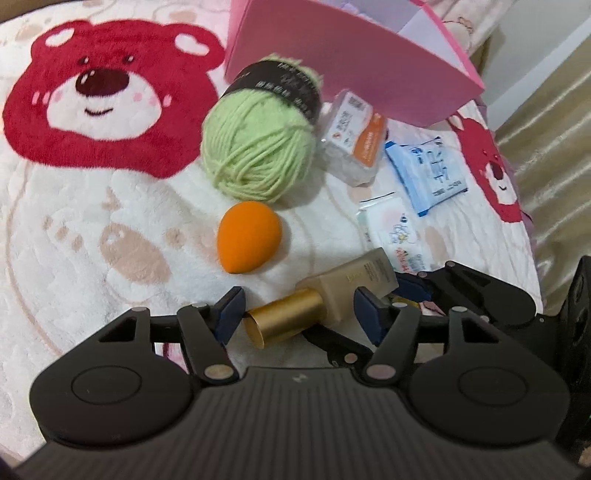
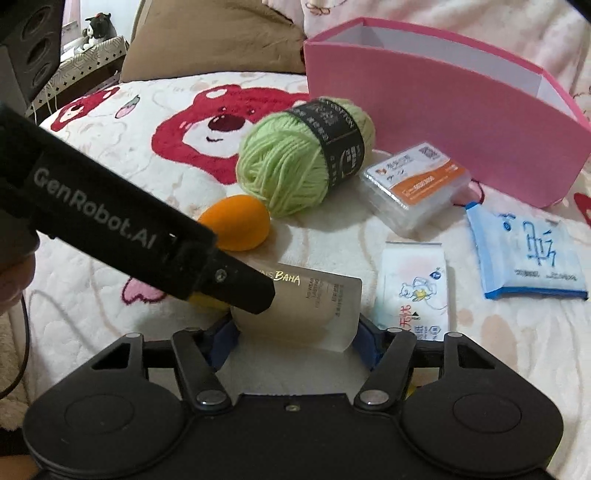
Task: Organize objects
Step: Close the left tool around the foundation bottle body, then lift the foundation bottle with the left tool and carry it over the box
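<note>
A beige foundation bottle [image 1: 364, 282] with a gold cap [image 1: 286, 317] lies on the bear blanket [image 1: 92, 240]. My left gripper [image 1: 299, 314] is open, its blue pads on either side of the cap. My right gripper [image 2: 295, 339] is shut on the bottle's body [image 2: 303, 306]; the left gripper's black finger [image 2: 236, 284] crosses over the bottle. Beyond lie an orange sponge egg [image 1: 248, 237], a green yarn ball [image 1: 262, 147], a clear card box [image 1: 354, 136], a white tissue pack [image 1: 391, 229] and a blue wipes pack [image 1: 430, 166]. A pink box [image 2: 443, 125] stands open behind them.
A brown pillow [image 2: 218, 40] lies at the back of the bed. A beige curtain [image 1: 554, 147] hangs past the blanket's right edge. A speaker [image 2: 33, 44] and a small plush toy [image 2: 98, 31] stand at far left.
</note>
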### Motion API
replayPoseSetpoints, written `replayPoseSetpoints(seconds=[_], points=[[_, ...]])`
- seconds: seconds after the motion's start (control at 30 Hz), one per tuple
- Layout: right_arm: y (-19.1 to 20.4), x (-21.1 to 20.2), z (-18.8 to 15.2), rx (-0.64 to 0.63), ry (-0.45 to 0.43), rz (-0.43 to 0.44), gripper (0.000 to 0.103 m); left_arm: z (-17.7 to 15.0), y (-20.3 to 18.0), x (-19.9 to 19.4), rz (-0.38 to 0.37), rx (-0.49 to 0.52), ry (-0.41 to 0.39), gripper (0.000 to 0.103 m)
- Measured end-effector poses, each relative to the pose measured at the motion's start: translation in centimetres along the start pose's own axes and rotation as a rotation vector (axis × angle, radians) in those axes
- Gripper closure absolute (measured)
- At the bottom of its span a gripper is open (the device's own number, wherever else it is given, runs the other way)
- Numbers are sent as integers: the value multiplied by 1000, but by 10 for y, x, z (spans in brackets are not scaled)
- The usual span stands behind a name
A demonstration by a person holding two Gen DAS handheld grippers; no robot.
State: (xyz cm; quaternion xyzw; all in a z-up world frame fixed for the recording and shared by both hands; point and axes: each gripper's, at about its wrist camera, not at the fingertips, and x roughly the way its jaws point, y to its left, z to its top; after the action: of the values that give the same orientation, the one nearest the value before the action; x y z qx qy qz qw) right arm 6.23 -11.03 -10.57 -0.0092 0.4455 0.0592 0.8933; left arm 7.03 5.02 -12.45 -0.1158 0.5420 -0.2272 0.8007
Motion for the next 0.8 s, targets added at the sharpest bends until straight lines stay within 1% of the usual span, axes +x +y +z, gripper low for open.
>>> replayPoseSetpoints(seconds=[0.1, 0.27, 0.37, 0.47, 0.67, 0.8], points=[[-3, -11, 4, -17, -20, -9, 33, 1, -6, -10, -24, 12, -26, 40], [-16, -37, 15, 10, -64, -23, 34, 8, -24, -31, -65, 35, -92, 43], [-20, -50, 23, -29, -96, -53, 34, 12, -38, -39, -67, 41, -124, 44], [-24, -62, 32, -50, -128, -77, 34, 20, -52, -49, -63, 70, -161, 44], [-38, -95, 69, -103, -205, -132, 34, 53, -86, -78, -52, 146, -236, 44], [-60, -111, 104, -88, -234, -126, 34, 79, -105, -94, -41, 214, -327, 44]])
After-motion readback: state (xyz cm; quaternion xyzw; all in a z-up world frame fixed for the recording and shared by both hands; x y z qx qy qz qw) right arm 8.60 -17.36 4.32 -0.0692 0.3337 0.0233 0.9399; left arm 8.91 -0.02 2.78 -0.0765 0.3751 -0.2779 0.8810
